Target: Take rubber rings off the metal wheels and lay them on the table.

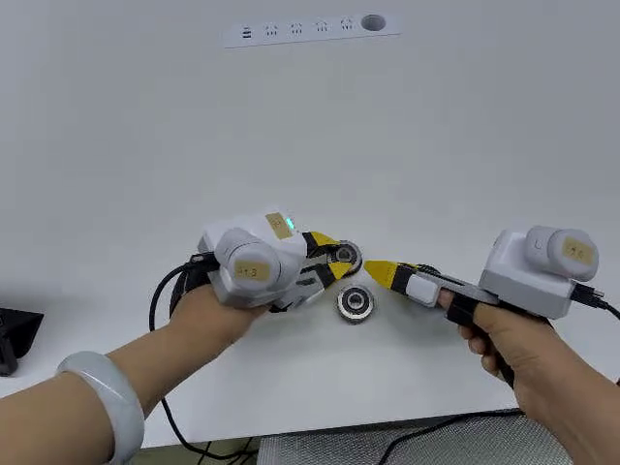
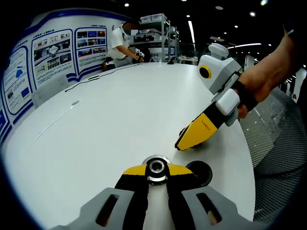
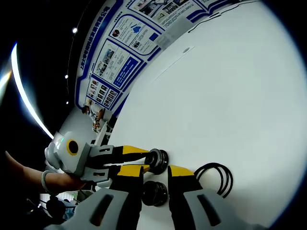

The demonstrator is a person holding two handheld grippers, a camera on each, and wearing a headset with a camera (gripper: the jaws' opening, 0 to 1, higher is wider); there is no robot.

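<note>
My left gripper (image 1: pixel 329 258) is shut on a small metal wheel (image 1: pixel 346 258) with a dark rim, held just above the table; its own view shows the wheel (image 2: pixel 156 168) pinched between the yellow tips. A second dark-rimmed wheel (image 1: pixel 356 302) lies on the table in front of it. My right gripper (image 1: pixel 381 272) points at the held wheel from the right, a little apart, jaws slightly open and holding nothing. Its view shows the left gripper (image 3: pixel 144 160), the held wheel (image 3: pixel 157 160) and the lying wheel (image 3: pixel 153 192). Loose black rubber rings (image 3: pixel 216 178) (image 1: pixel 426 270) lie beside the right jaw.
The white table (image 1: pixel 320 145) stretches far ahead, with a white power strip (image 1: pixel 310 27) at its back. A black cable (image 1: pixel 160 300) trails from the left gripper over the near edge. A dark object (image 1: pixel 15 334) sits at the far left edge.
</note>
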